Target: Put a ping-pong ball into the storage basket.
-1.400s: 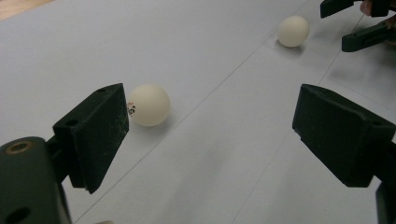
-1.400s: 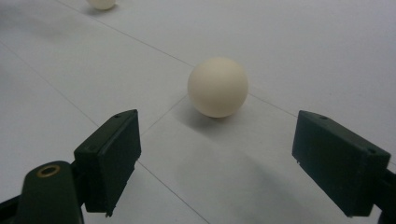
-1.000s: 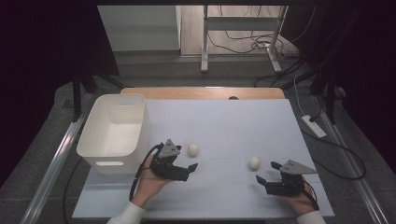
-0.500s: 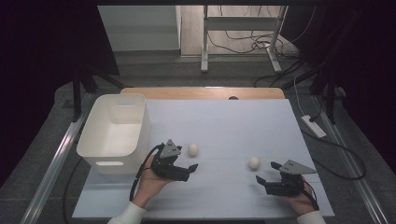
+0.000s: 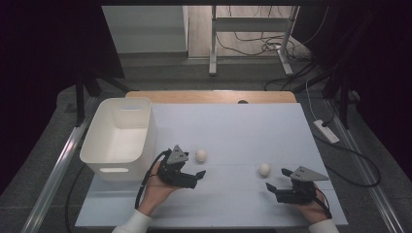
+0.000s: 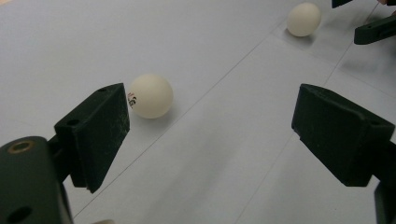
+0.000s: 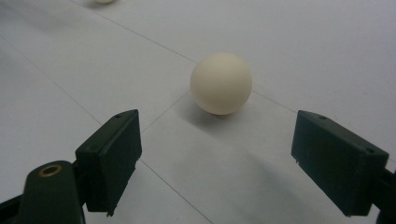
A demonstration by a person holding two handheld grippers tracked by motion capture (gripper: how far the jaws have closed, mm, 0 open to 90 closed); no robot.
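Two cream balls lie on the white table in front of me — the left ball (image 5: pixel 200 155) carries a small printed mark facing my left hand, the right ball (image 5: pixel 264 169) is plain. They sit well apart, both nearer me than the far edge.

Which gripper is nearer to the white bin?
Left. The left gripper sits just off the white bin's right wall; the right gripper is far across the table, beside the other ball.
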